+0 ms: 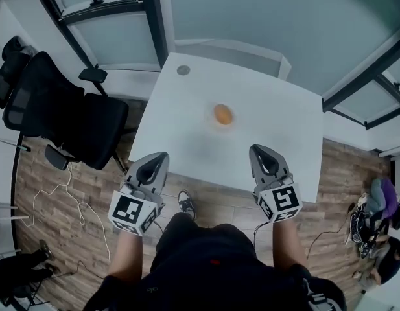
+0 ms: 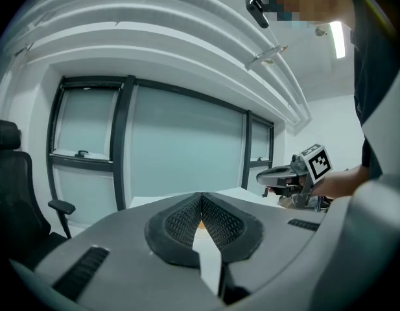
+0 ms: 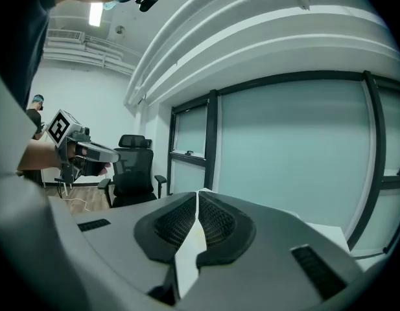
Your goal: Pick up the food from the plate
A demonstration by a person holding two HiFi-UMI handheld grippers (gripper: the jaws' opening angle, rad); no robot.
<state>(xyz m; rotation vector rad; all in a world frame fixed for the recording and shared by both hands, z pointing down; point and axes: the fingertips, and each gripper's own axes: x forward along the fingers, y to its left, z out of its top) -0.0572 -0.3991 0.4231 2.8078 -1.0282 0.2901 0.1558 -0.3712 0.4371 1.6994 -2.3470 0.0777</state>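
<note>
Nothing done yet: orange food (image 1: 223, 115) on plate (image 1: 211, 118) mid table (image 1: 277, 102); left gripper (image 1: 158, 158) & right gripper (image 1: 258, 151) both shut, empty, at near edge.

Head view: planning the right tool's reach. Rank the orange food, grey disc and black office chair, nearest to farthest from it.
1. Orange food, middle of the table, ahead-left of the right tool.
2. Grey disc, table's far left corner.
3. Black office chair, beyond the table's left edge.

Open tabletop (image 1: 271, 118) around food (image 1: 222, 115), chair (image 1: 63, 118) at left
</note>
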